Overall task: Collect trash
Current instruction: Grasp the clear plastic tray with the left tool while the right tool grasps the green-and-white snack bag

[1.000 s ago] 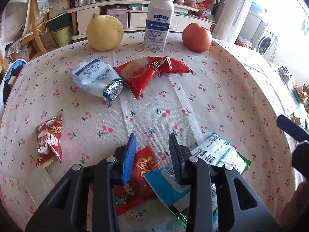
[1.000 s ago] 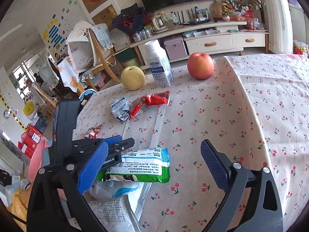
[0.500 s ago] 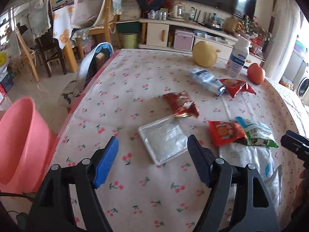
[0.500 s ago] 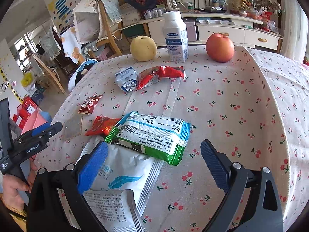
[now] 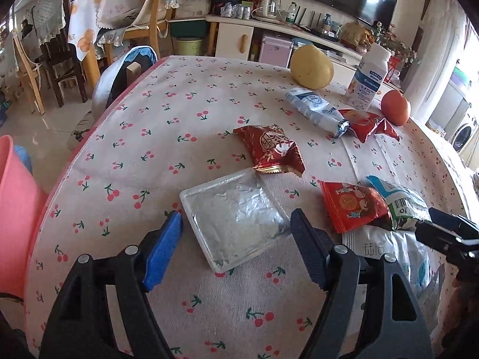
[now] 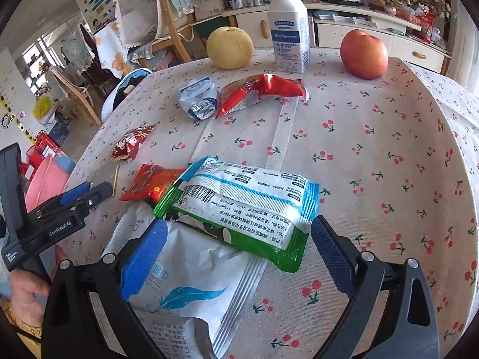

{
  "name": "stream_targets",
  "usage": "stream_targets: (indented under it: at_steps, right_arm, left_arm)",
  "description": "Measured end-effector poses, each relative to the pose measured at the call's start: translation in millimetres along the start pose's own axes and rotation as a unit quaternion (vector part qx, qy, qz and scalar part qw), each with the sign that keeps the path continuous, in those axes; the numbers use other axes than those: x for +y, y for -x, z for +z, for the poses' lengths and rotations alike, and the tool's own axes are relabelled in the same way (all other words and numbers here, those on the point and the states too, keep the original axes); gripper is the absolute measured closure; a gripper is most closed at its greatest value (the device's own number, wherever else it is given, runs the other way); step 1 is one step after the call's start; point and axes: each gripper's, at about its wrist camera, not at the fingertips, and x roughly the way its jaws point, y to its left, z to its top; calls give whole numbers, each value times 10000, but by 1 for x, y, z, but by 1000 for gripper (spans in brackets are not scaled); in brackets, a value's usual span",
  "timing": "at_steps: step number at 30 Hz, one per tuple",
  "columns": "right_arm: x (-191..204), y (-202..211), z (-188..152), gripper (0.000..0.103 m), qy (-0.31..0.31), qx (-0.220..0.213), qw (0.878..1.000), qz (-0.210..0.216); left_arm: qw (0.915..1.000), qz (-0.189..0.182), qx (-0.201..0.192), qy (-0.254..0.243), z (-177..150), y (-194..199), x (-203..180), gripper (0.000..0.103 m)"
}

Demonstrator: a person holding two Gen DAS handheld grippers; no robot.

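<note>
My left gripper [image 5: 236, 248] is open just above the cherry-print tablecloth [image 5: 167, 113]. A clear plastic tray [image 5: 236, 218] lies flat between its fingers, untouched by the pads. My right gripper [image 6: 238, 254] is open too, low over a green-and-white packet [image 6: 248, 206] that rests on a white bag with a blue feather [image 6: 191, 272]. A red snack packet [image 5: 353, 206] lies beside that pile, and a red-and-gold wrapper [image 5: 272, 149] lies behind the tray. Farther back are a blue-white wrapper [image 5: 314, 110] and a red wrapper [image 5: 368, 122].
A yellow pear [image 6: 229, 48], a white bottle [image 6: 289, 27] and a red apple [image 6: 363, 53] stand at the table's far edge. A pink basin [image 5: 15, 209] sits on the floor left of the table. Chairs and a low cabinet stand behind.
My left gripper widened its jaws and swung left from the packet pile to the clear tray. My right gripper came lower and closer over the green-and-white packet.
</note>
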Motion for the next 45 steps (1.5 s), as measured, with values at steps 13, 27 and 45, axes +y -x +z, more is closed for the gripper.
stream_targets:
  at_steps: [13, 27, 45]
  right_arm:
    - [29, 26, -8, 6, 468, -196, 9962, 715]
    - [20, -25, 17, 6, 1352, -133, 9898, -430]
    - [24, -31, 19, 39, 1291, -223, 9897, -571]
  left_arm:
    - [9990, 402, 6, -195, 6, -9, -10, 32]
    - [9987, 425, -33, -285, 3, -3, -4, 38]
    - [9984, -124, -517, 166, 14, 26, 25, 38]
